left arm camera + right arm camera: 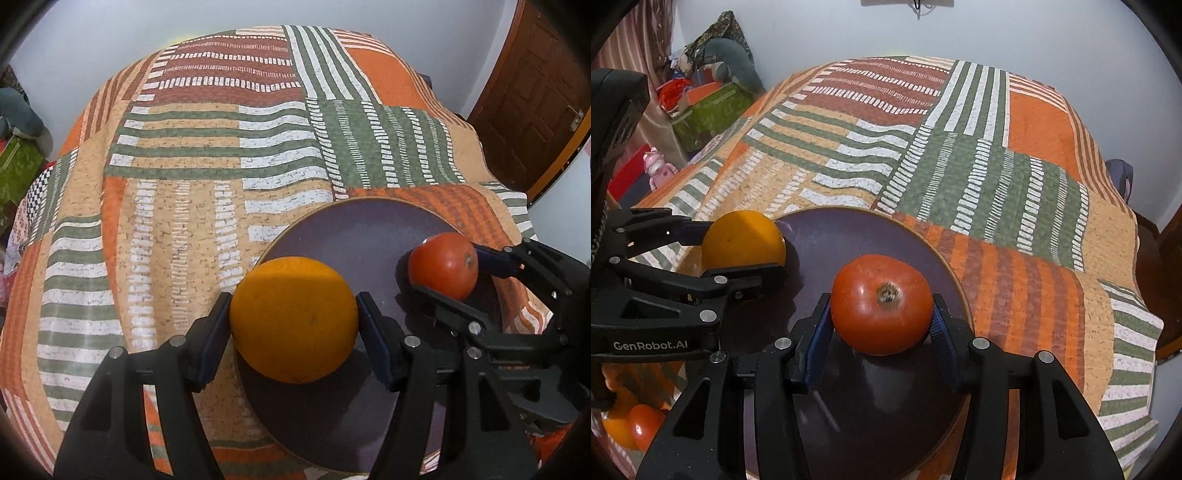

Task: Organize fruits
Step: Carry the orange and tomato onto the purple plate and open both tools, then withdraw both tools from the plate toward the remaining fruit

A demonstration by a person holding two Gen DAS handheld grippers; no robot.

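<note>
Orange [293, 319] between downward-tilted left fingers [210, 332]

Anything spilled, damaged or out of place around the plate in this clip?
Nothing stands out. The orange sits between the left gripper's pads and the tomato between the right gripper's, both over the dark plate. The patterned cloth shows ripples only, no spills.
</note>
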